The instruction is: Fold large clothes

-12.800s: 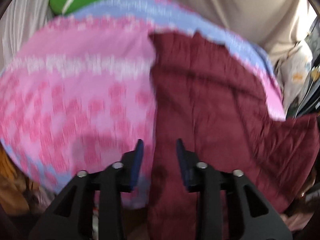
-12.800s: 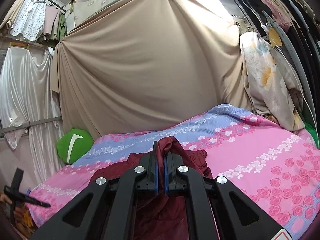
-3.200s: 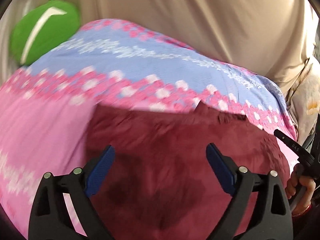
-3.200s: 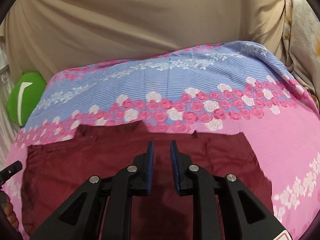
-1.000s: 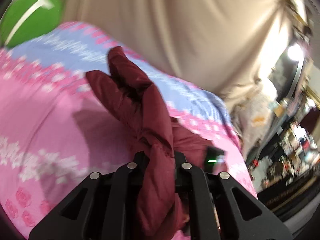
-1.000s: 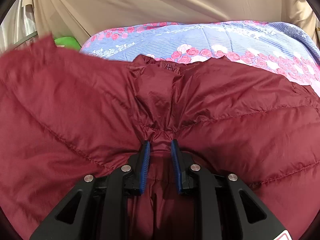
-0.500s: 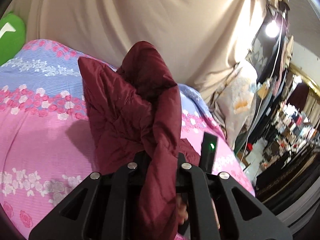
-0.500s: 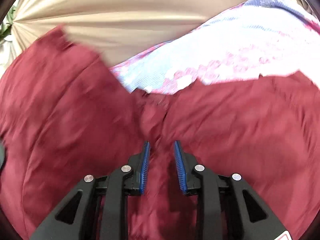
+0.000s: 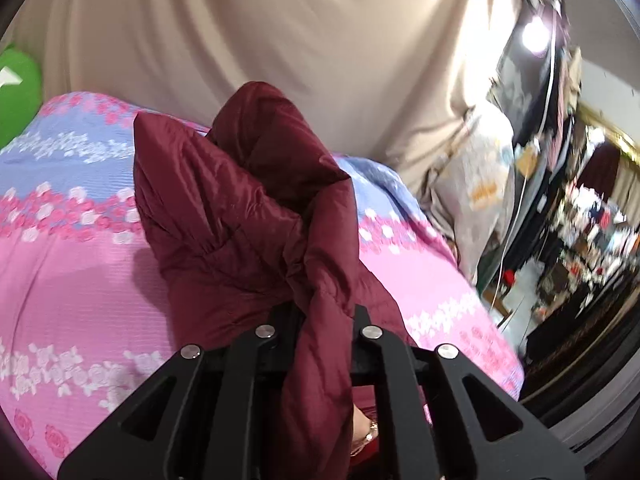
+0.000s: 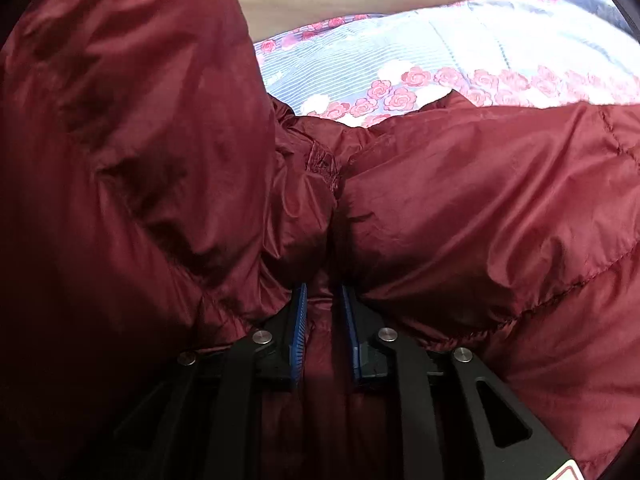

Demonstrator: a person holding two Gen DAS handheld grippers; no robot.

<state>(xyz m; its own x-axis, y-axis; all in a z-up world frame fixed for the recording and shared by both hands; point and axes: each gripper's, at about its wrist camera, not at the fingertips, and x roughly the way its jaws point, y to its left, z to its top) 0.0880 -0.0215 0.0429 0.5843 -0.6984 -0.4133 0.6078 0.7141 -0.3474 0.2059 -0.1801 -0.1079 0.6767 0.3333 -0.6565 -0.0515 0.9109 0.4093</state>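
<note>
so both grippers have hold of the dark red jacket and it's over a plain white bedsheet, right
Not quite: the bedsheet isn't plain white. The left wrist view shows it pink and blue with a rose print. The rest holds: the left gripper is clamped on a bunch of the dark red jacket, and the right gripper has jacket fabric between its closing jaws.

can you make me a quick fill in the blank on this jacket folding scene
1. The quilted jacket is ____ in colour.
2. The left gripper is shut on the ____.
3. The bedsheet is printed with pink and white ____.
4. The cushion at the far left is ____.

Missing words: maroon; jacket; roses; green
</note>
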